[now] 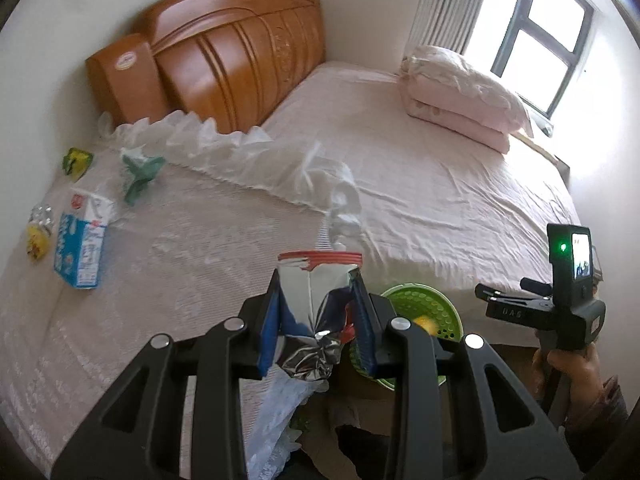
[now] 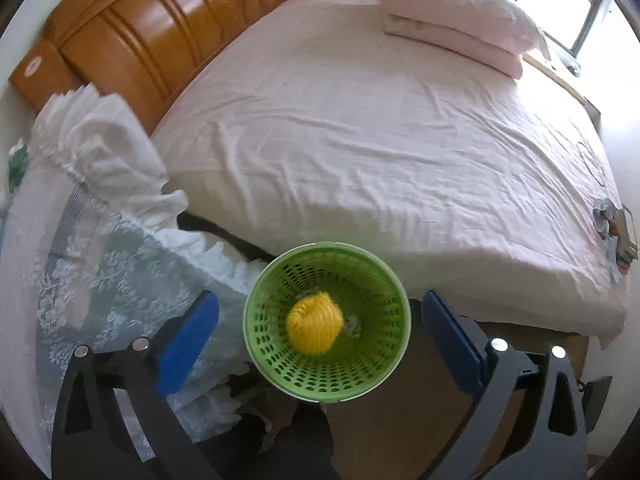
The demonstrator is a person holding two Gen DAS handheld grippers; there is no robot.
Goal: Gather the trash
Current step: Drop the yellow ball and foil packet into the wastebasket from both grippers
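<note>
basket (image 2: 256,320) mouth open frm above | bed (image 2: 400,200) edge just behind | lace cloth (image 2: 100,272) at left

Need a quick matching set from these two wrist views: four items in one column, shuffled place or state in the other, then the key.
Items
1. silver foil packet
2. yellow ball
3. blue milk carton
4. folded pink quilt

Places or states
A. lying on the lace-covered table
B. clamped between the left gripper's pads
C. stacked on the bed near the window
D. inside the green basket

Pairs: 1-B, 2-D, 3-A, 4-C
</note>
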